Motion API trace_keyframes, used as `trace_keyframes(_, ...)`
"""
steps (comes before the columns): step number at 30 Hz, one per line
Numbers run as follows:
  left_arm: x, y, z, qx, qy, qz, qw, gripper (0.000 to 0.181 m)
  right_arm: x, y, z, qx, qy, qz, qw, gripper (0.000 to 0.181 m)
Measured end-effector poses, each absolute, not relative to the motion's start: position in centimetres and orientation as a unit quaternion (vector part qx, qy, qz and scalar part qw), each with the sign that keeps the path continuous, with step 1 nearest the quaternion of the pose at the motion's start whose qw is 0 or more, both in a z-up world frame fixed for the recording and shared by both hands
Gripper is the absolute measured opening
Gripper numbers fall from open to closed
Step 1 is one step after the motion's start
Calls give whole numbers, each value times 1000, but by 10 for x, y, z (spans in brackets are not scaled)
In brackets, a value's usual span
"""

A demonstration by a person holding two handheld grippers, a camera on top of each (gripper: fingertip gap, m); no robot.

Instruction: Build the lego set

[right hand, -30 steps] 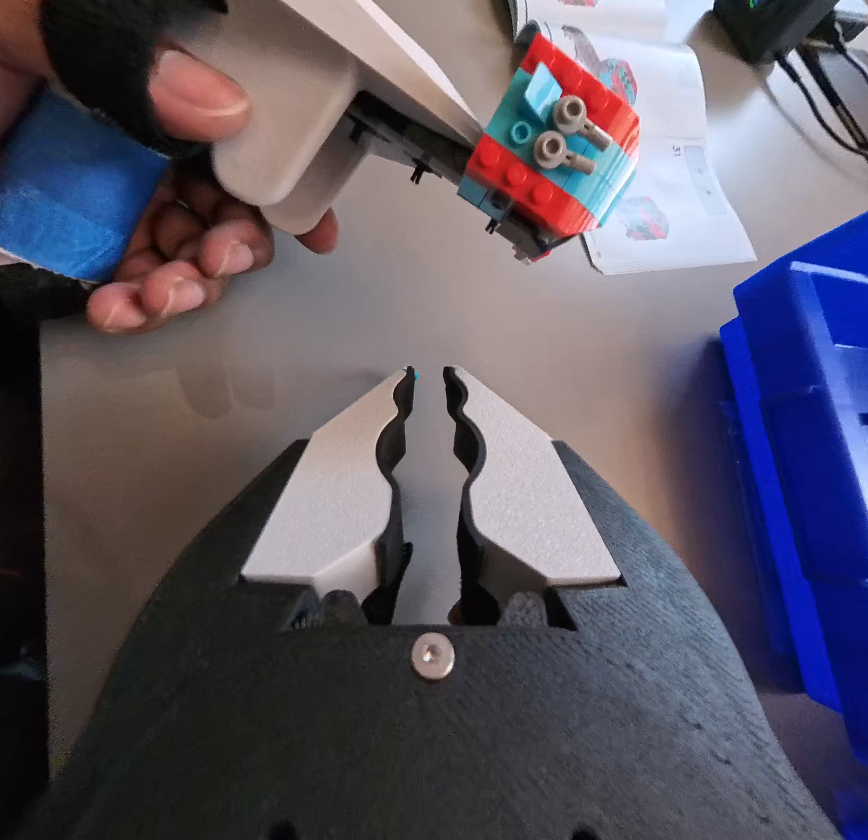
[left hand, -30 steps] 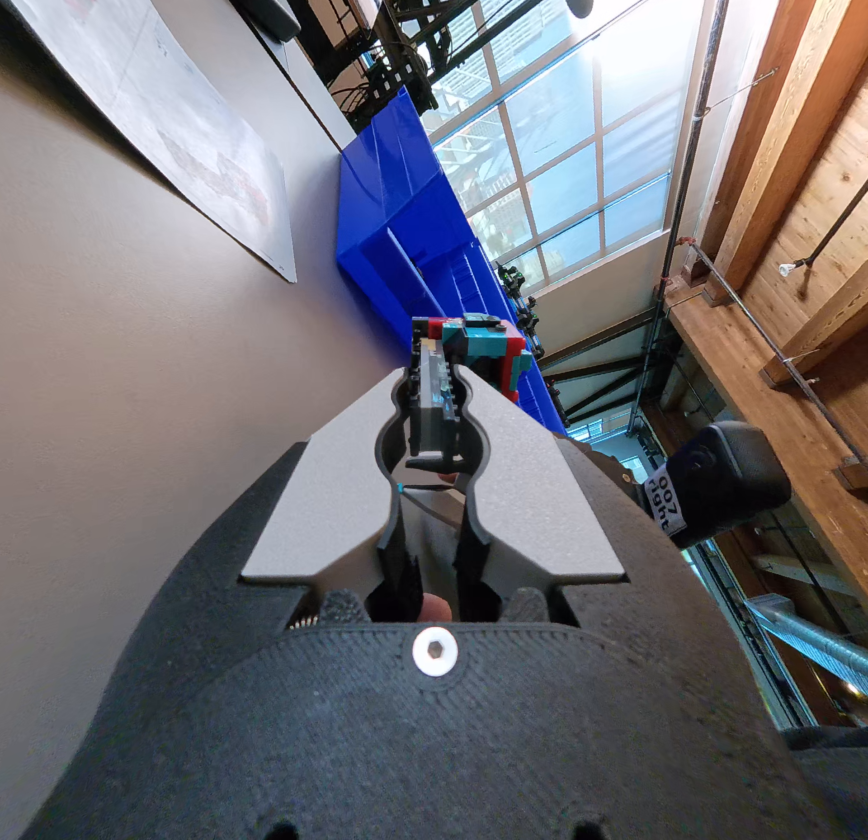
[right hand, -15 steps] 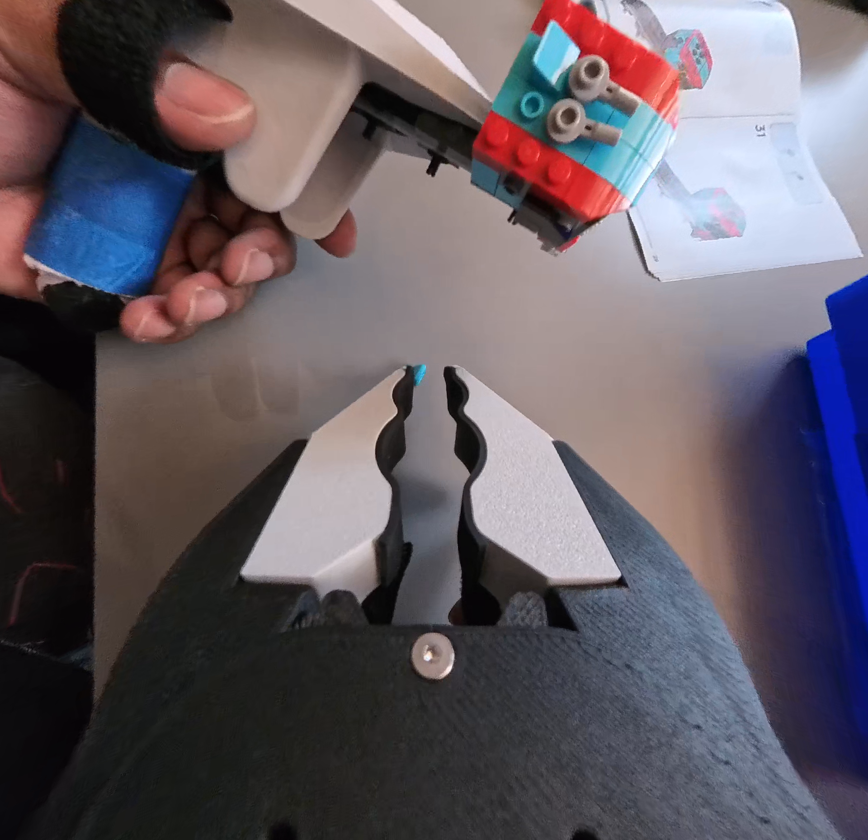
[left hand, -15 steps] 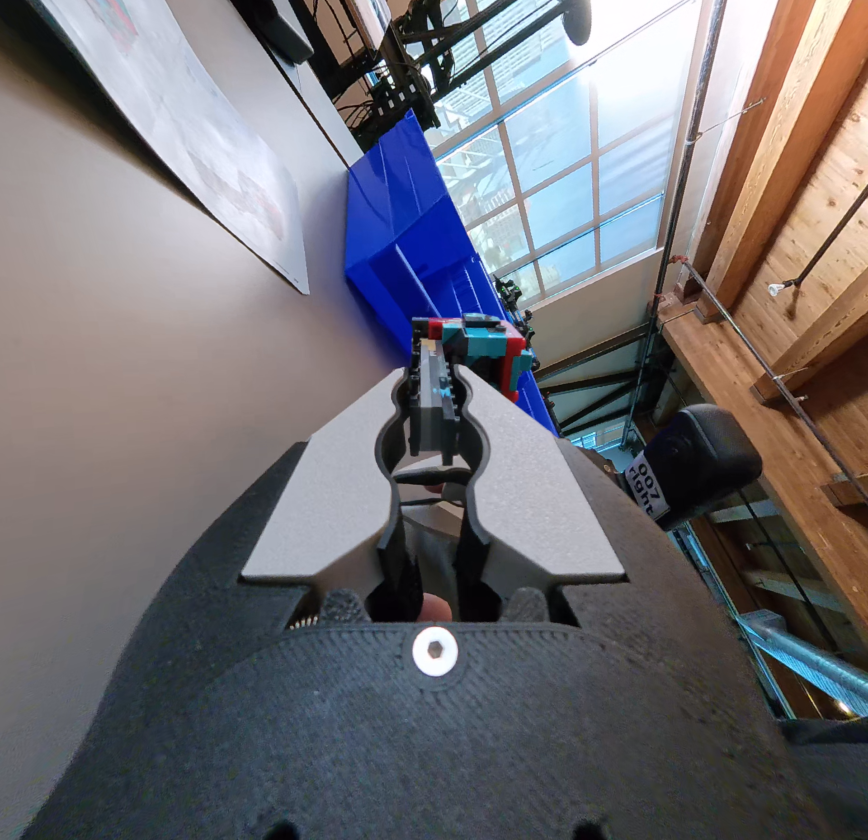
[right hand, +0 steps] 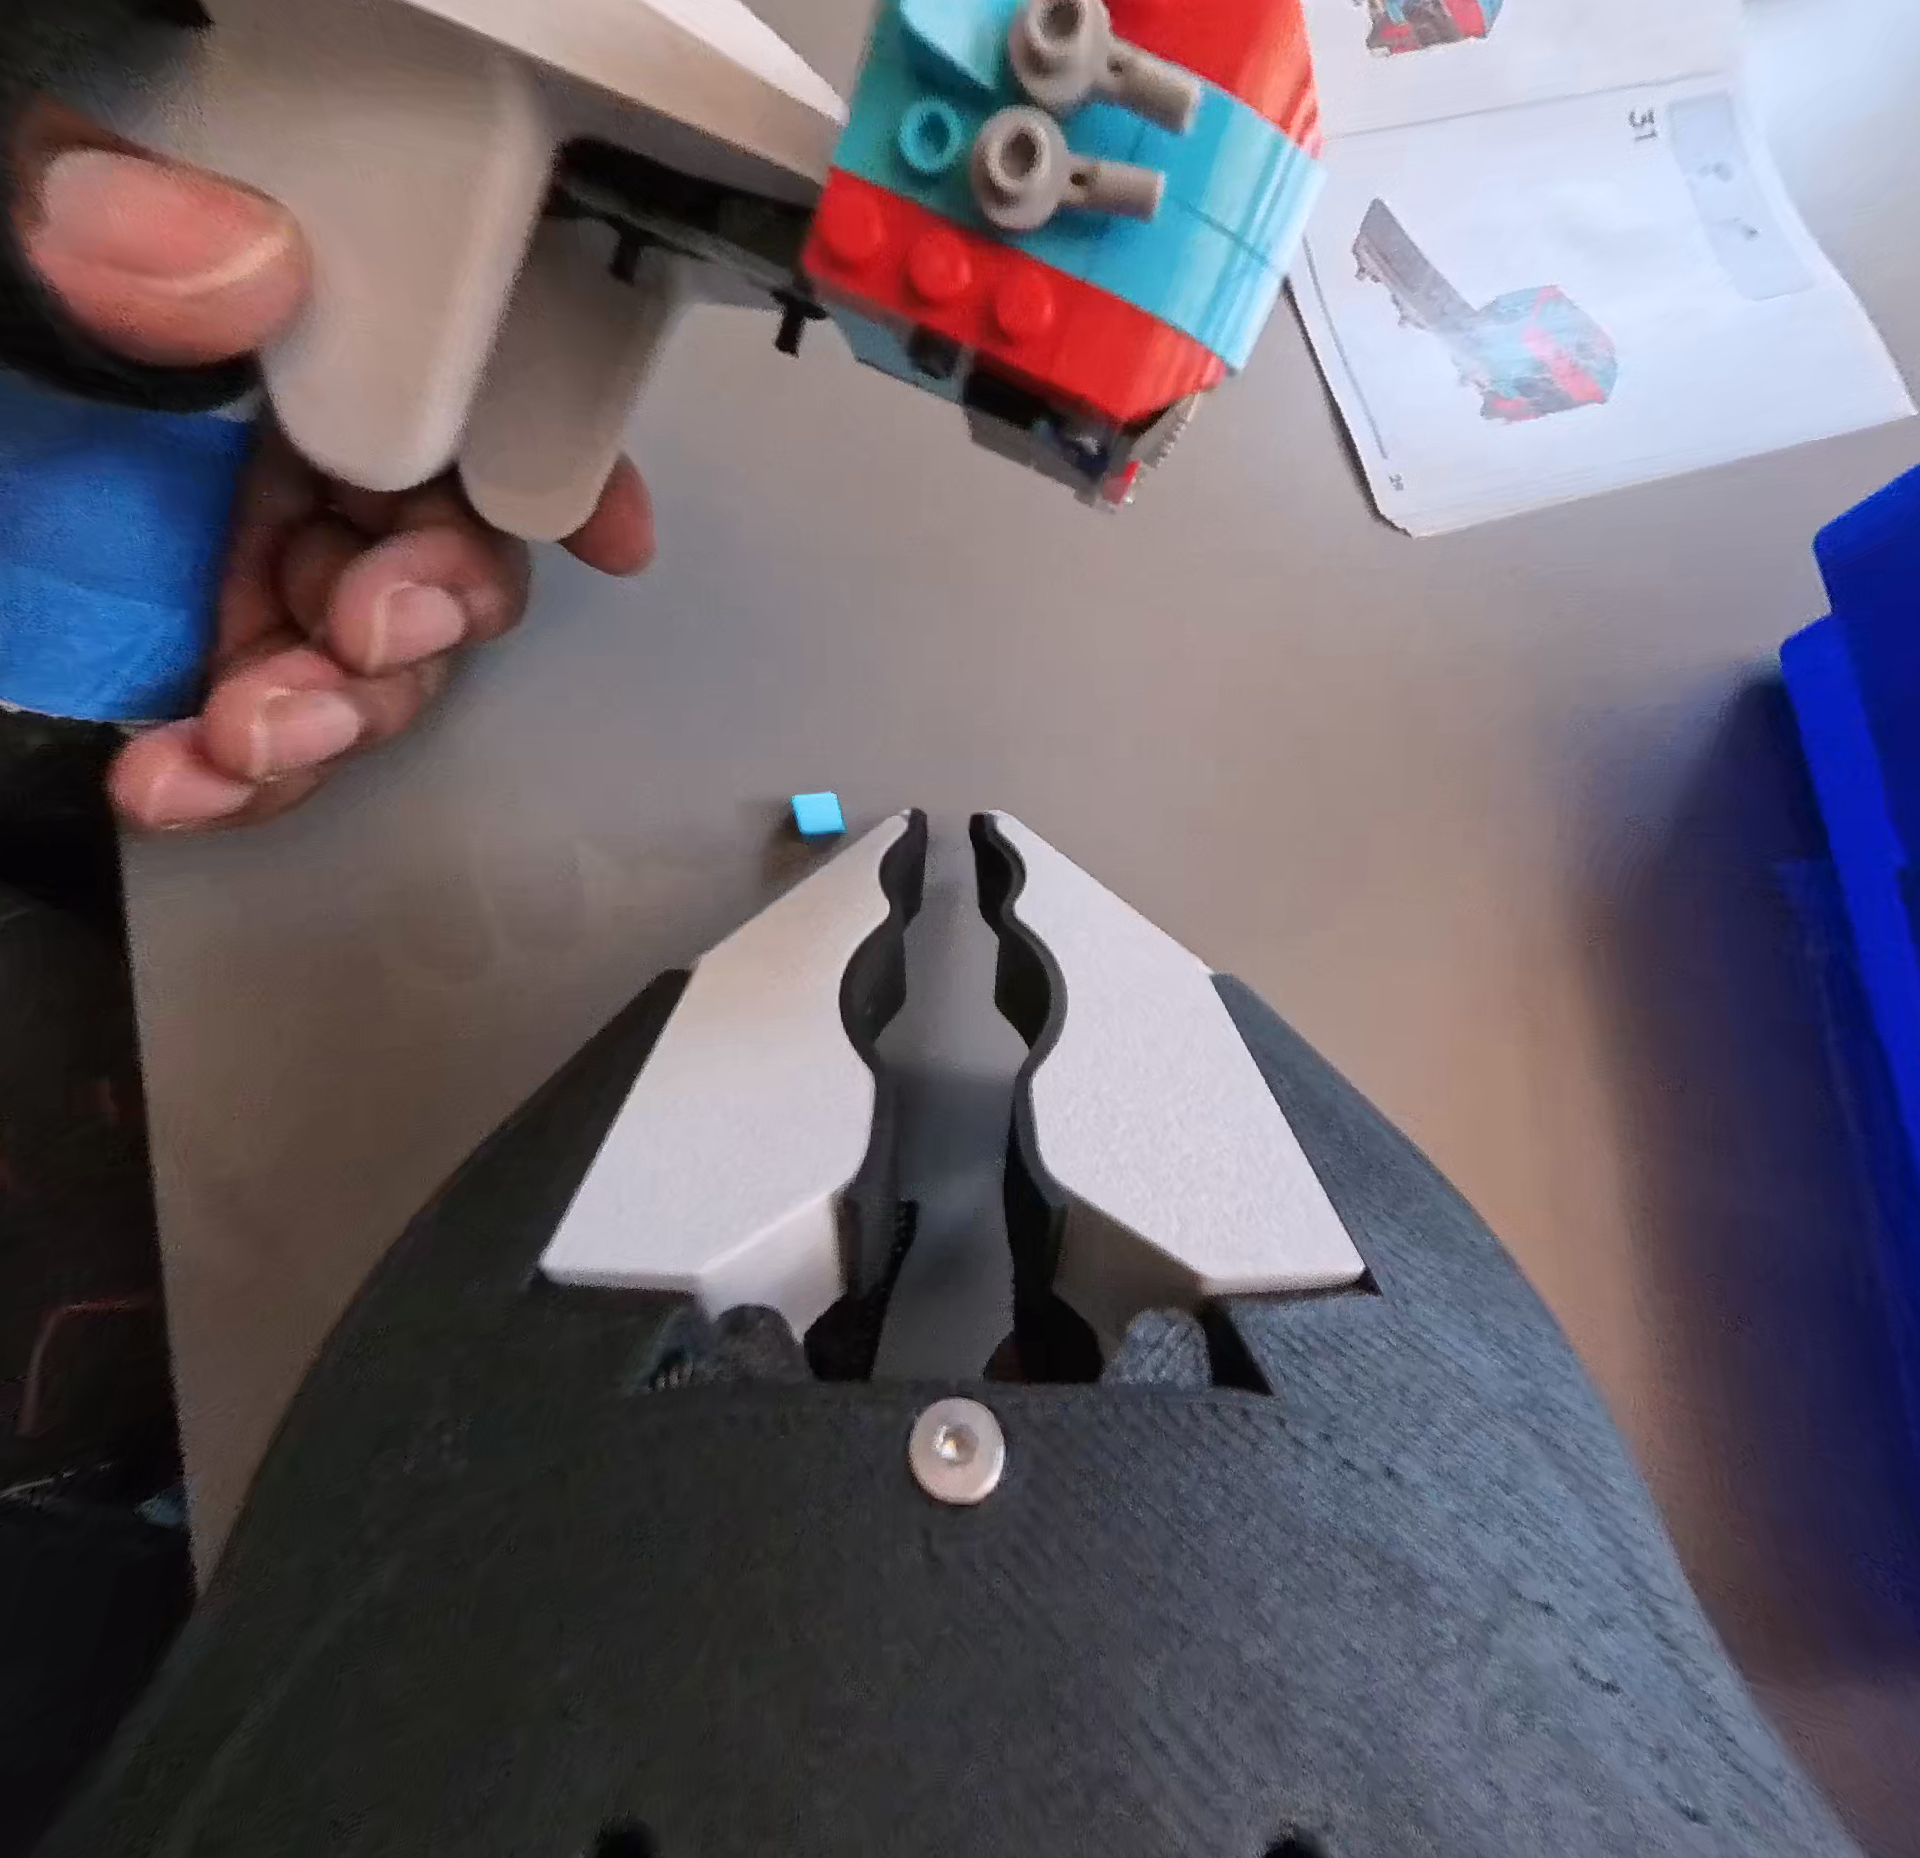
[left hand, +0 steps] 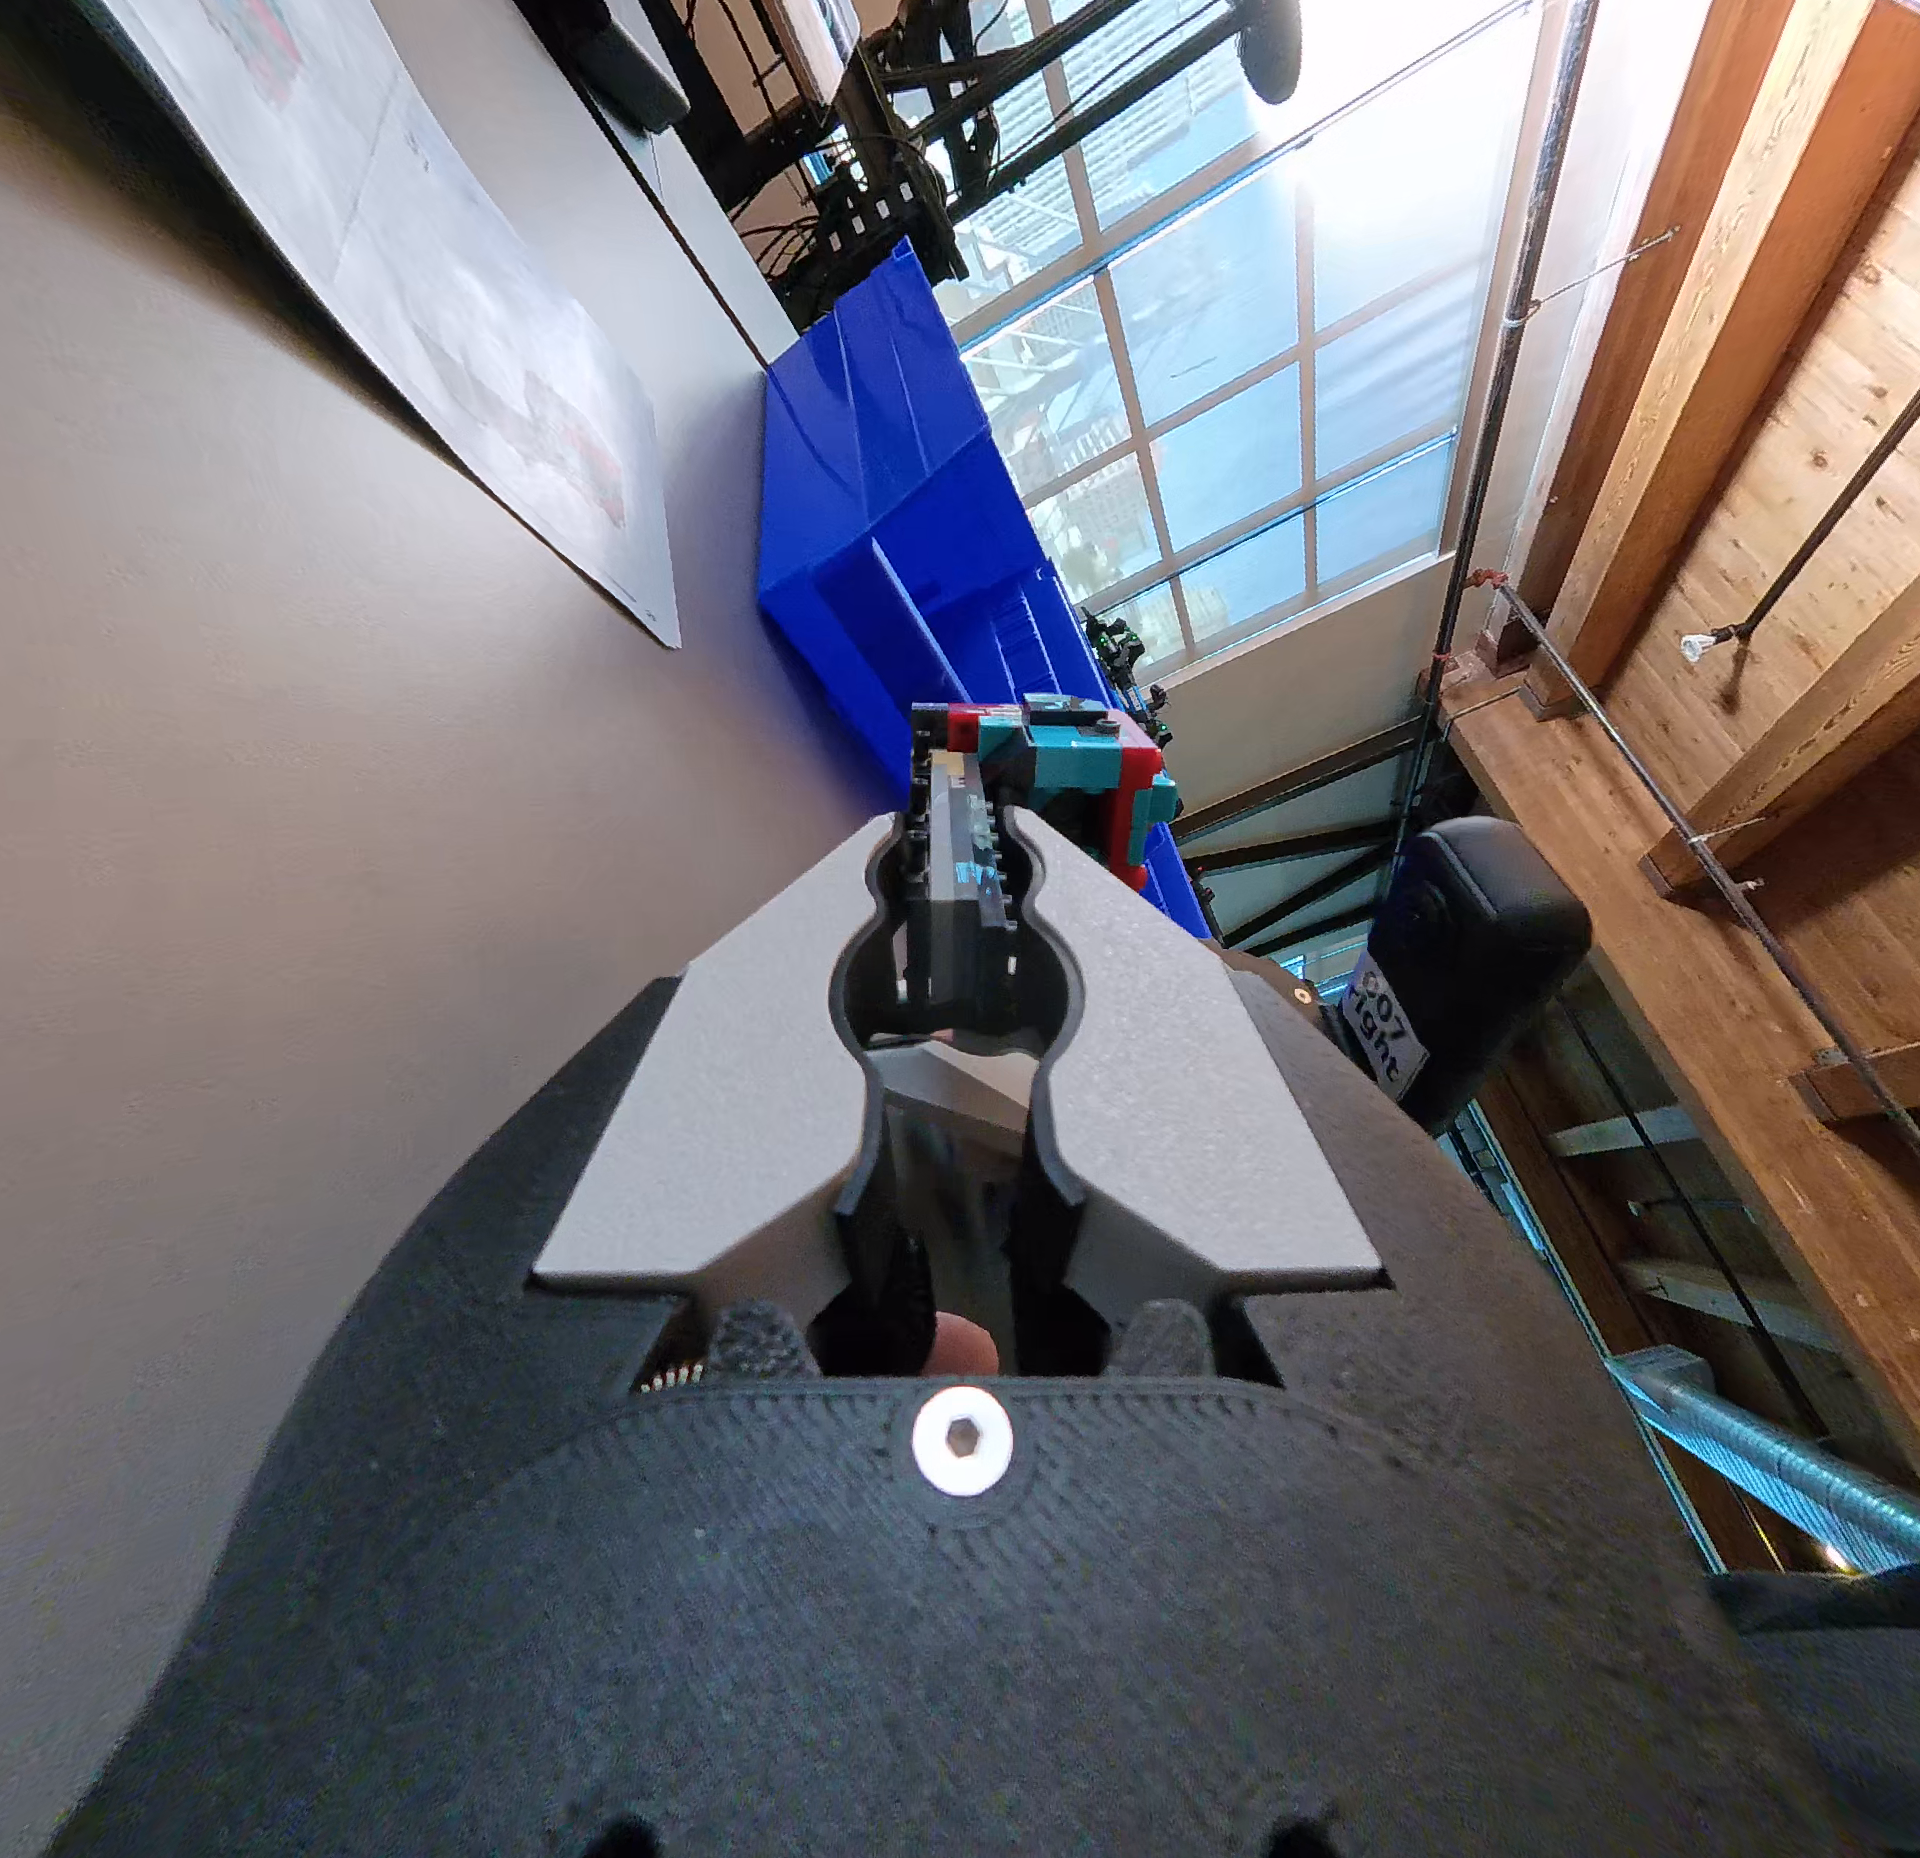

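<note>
My left gripper (left hand: 961, 826) is shut on the dark base plate of a red and teal lego model (left hand: 1081, 769), held up in the air. In the right wrist view the model (right hand: 1060, 198) fills the top, with two grey pin pieces on its teal face. The left gripper's pale fingers (right hand: 582, 73) clamp its base. My right gripper (right hand: 948, 819) is empty below it, jaws nearly together with a thin gap. A tiny blue tile (right hand: 816, 813) lies on the grey table (right hand: 1143, 717) just left of its left fingertip.
An open instruction booklet (right hand: 1558, 281) lies at the upper right; it also shows in the left wrist view (left hand: 436, 281). A blue bin (right hand: 1860, 769) stands at the right edge. A hand (right hand: 343, 613) holds the left gripper's handle at the left. Spacing between my two grippers at the tips: around 9 centimeters.
The model now looks larger and higher in the right wrist view. The blue tile, earlier only a speck at the right gripper's left fingertip, now lies in full view beside it. The right jaws' gap has narrowed slightly.
</note>
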State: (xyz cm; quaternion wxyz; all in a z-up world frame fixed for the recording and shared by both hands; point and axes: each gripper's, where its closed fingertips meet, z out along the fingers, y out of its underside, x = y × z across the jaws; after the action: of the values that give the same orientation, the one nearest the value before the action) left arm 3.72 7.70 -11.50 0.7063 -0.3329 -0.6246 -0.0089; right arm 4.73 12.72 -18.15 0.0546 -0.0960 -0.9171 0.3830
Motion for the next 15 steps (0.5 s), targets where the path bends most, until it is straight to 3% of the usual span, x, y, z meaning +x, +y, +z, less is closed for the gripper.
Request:
trace_keyframes(6,36,76,-120,-334,-638,-12,694,15,74,116,-167,-26,-901,432,35,11)
trace_keyframes(15,35,71,-130,-301,-663,-54,683,14,71,116,-184,2,-923,377,81,7)
